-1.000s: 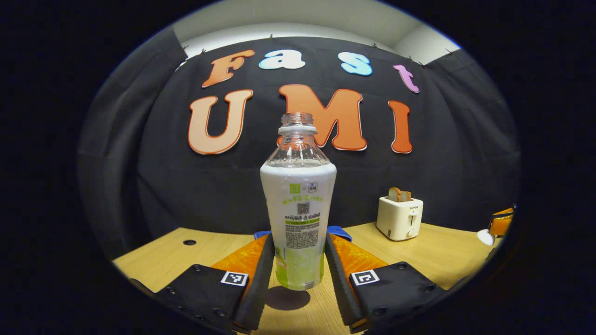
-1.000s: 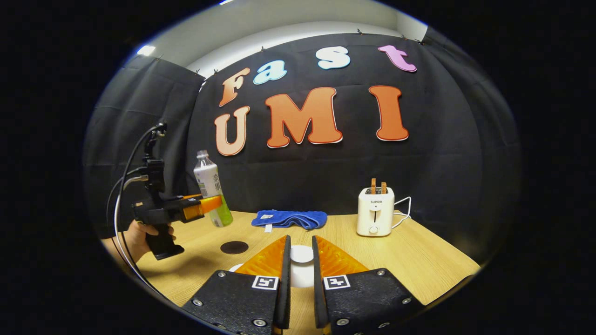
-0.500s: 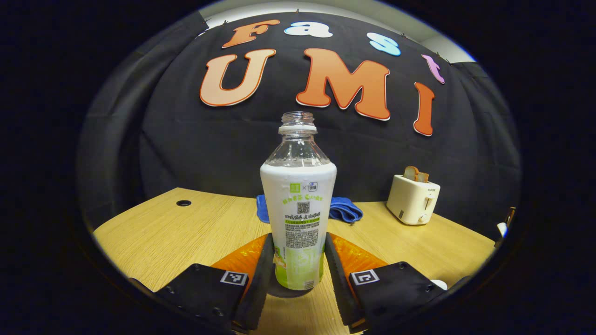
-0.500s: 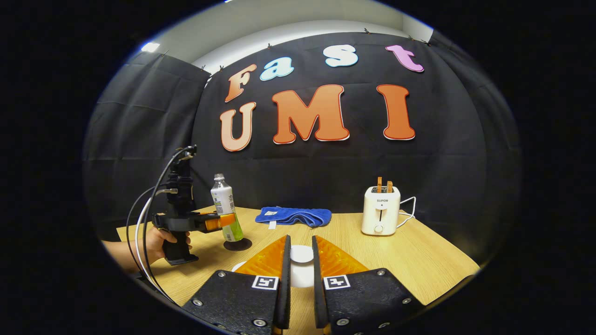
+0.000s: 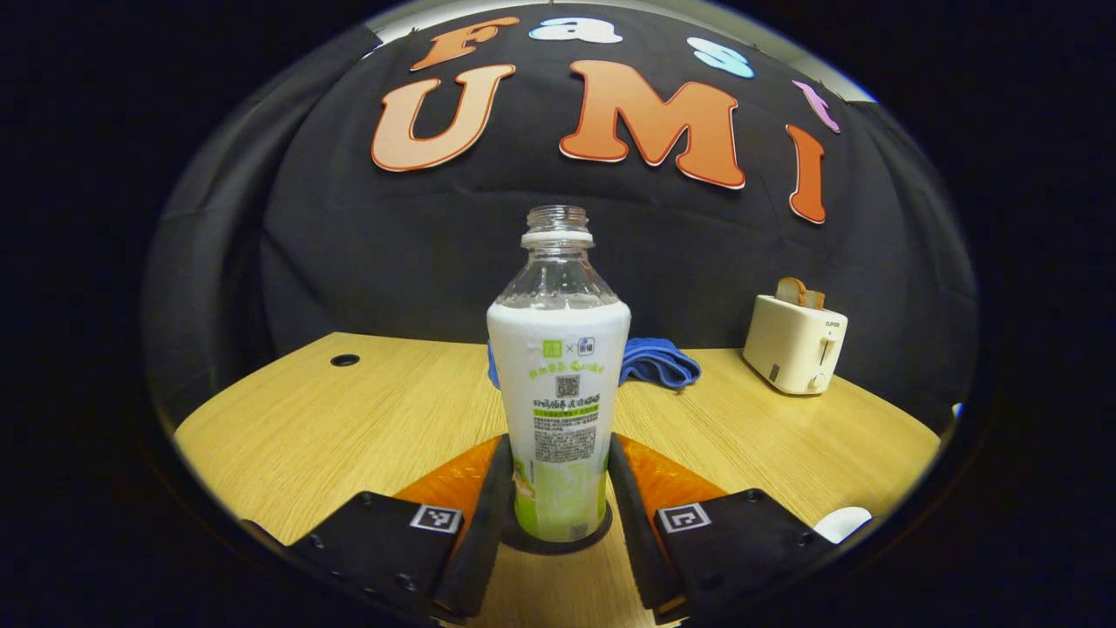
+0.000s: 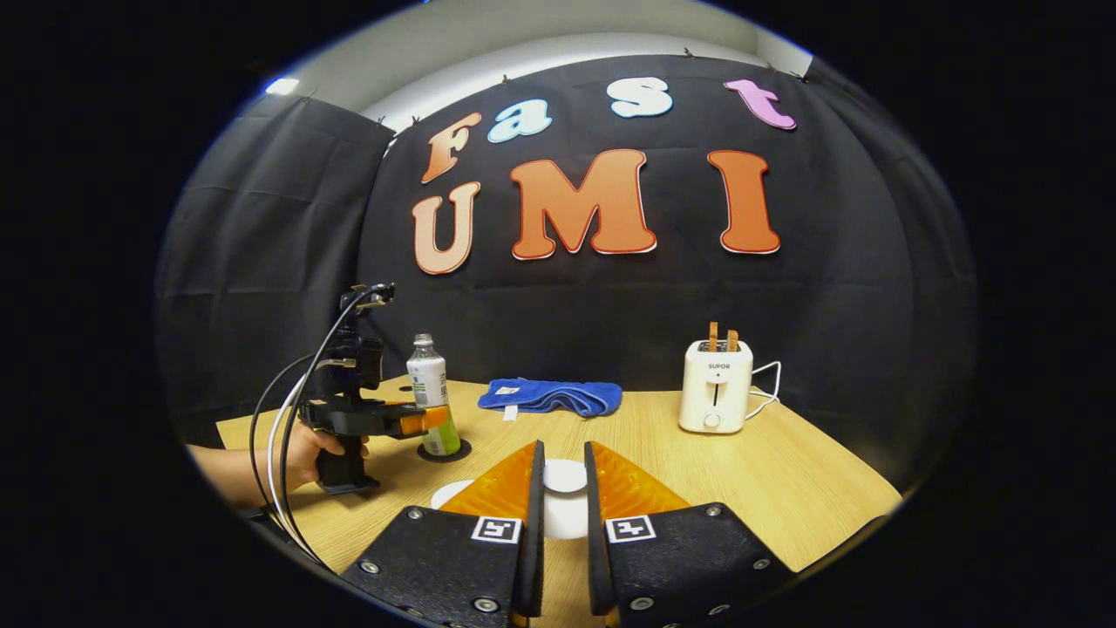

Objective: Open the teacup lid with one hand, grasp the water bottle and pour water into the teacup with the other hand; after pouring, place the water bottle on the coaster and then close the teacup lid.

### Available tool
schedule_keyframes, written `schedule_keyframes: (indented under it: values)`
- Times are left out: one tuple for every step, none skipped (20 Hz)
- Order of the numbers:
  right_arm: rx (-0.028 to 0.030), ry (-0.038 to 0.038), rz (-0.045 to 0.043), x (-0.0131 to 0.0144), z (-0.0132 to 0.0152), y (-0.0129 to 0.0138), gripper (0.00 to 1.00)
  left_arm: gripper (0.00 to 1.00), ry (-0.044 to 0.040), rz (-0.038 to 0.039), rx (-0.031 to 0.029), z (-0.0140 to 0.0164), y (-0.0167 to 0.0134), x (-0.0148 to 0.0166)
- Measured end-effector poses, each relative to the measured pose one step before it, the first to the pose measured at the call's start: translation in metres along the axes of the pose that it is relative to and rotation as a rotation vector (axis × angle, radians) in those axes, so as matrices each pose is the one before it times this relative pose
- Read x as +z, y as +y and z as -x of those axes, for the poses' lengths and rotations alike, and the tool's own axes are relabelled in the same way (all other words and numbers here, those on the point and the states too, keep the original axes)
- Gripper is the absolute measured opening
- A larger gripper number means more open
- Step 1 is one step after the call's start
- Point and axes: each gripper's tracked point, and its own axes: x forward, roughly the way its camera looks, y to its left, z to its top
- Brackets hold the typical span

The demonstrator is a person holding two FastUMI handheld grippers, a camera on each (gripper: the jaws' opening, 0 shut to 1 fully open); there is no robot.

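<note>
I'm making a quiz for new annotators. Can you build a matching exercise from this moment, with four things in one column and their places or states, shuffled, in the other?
Things:
1. water bottle
2. teacup lid
3. blue towel
4. toaster

Places or states:
A. folded by the back wall
B. holding bread slices
C. upright on the coaster, between the left gripper's fingers
D. between the right gripper's fingers

Pairs: 1-C, 2-D, 3-A, 4-B

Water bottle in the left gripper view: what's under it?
A dark round coaster lies under the bottle; its rim shows around the base, the middle is covered. The left gripper has its fingers against the bottle's sides.
</note>
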Motion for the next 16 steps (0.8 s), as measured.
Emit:
schedule_keyframes:
  values:
    - [0.00095,0.00211,0.00251,-0.00083,-0.00014,0.00065,0.21,0.68,-0.00425,0.00101,0.00057,-0.00039,0.00072,-0.00148]
    - [-0.00048,0.00111,0.002,-0.00063,-0.00025,-0.00028,0.21,0.7,-0.00694,0.00323,-0.00436,0.00015,-0.00039,0.00189]
    - [0.00141,0.00198,0.00046,-0.00085,-0.00069,0.0001,0.21,0.7,0.00321,0.00048,-0.00697,0.00112,-0.0013,-0.00107]
    - [0.00004,0.00087,-0.003,-0.00069,-0.00021,0.00061,0.21,0.72,0.00321,-0.00527,-0.00361,0.00095,-0.00068,-0.00165]
    - [0.00316,0.00161,-0.00407,-0.00066,-0.00086,0.00105,0.21,0.75,0.00883,-0.01551,-0.00183,-0.00002,-0.00072,-0.00408]
    - [0.00365,0.0041,-0.00237,-0.00167,-0.00144,0.00141,0.21,0.82,0.01043,-0.02245,0.01031,0.00182,0.00159,-0.00409]
    - [0.0013,0.0043,0.00031,-0.001,-0.00084,0.00102,0.21,0.93,-0.00147,-0.01497,0.0022,0.00066,-0.00257,-0.00037]
    - [0.00307,0.00338,0.00291,-0.00132,-0.0003,0.0018,0.21,0.97,-0.00237,-0.01148,-0.00942,0.00295,-0.00276,0.00065]
    - [0.00423,0.00203,0.00381,-0.00112,-0.00085,0.00224,0.21,1.0,-0.00557,-0.00896,-0.00657,0.00191,-0.00195,0.00005]
    - [0.00371,0.00168,0.00241,-0.00042,-0.00026,0.00172,0.21,1.0,-0.00216,-0.00931,-0.00271,0.00276,-0.00118,0.00075]
    - [0.00502,0.0002,0.00203,-0.00049,-0.00082,0.00199,0.21,1.0,-0.00318,-0.00672,0.00115,0.00214,-0.00189,-0.00049]
    - [0.00373,-0.00238,0.00264,-0.00012,-0.00161,0.00157,0.21,1.0,-0.00495,-0.00378,-0.00223,0.00361,-0.00096,-0.00146]
    - [0.00288,0.0012,-0.00178,-0.0015,-0.00202,0.00082,0.21,1.0,-0.00773,-0.00307,-0.00492,0.00467,-0.00164,0.00122]
    - [0.00595,0.00702,-0.00437,-0.00386,-0.00186,0.00133,0.21,1.0,0.00033,-0.0084,-0.00361,0.00451,-0.00103,-0.00183]
    - [0.00164,0.00788,-0.00569,-0.00272,-0.00192,0.00134,0.21,1.0,-0.00802,-0.01263,0.00155,0.00578,-0.0002,0.0005]
    - [-0.00029,0.00713,-0.00427,-0.00238,-0.00278,0.00036,0.21,1.0,-0.01412,-0.01358,-0.00176,0.00516,-0.00072,0.00337]
